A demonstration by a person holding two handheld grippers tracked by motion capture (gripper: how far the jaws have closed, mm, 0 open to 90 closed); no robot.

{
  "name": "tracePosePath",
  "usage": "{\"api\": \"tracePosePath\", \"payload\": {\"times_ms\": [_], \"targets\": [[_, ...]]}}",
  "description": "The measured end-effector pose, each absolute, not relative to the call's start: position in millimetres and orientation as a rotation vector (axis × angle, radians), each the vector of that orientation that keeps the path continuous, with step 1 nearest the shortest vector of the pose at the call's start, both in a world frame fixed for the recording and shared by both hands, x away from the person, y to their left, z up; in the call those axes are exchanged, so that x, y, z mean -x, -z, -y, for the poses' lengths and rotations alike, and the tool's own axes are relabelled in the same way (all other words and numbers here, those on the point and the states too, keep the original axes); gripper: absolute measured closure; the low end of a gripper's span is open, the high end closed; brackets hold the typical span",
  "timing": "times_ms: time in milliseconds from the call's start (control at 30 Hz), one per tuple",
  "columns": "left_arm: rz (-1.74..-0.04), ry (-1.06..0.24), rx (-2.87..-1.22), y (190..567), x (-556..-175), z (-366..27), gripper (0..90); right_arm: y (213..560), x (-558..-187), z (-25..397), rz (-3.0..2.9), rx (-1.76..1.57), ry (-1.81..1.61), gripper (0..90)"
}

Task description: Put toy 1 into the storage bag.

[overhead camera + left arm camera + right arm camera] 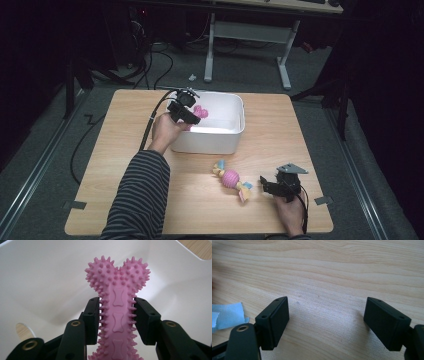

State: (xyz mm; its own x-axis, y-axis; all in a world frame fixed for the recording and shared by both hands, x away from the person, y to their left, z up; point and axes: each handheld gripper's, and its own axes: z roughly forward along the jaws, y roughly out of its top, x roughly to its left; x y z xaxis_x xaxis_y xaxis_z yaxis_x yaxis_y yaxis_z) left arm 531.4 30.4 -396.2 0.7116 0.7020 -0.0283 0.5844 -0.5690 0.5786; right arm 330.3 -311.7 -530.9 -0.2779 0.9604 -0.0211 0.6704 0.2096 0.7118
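The left gripper (117, 317) pinches the pink spiked bone (117, 302) inside the white bin (231, 131) near the worktop's far edge, its long axis along the jaws and probably tilted downward; the right gripper (325, 323) has its jaws spread.

bone toy (117, 312) in bin (225, 137), rope toy (231, 179) before it
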Motion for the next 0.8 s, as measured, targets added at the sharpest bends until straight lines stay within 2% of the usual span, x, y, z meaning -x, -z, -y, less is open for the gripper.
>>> {"api": "tracePosePath", "payload": {"times_ms": [433,700,800], "targets": [[-1.0,-0.262,-2.385,400.5,-532.4,-27.7,55.8,530.9,-330.2,311.4,-2.025,-1.512,-0.828,20.3],[-0.991,-0.276,-2.363,397.8,-529.0,-29.0,48.5,530.8,-330.2,311.4,-2.025,-1.512,-0.829,20.4],[-0.994,-0.281,-2.339,394.1,-526.1,-32.7,42.4,530.8,-330.1,311.3,-2.025,-1.513,-0.829,20.3]]}}
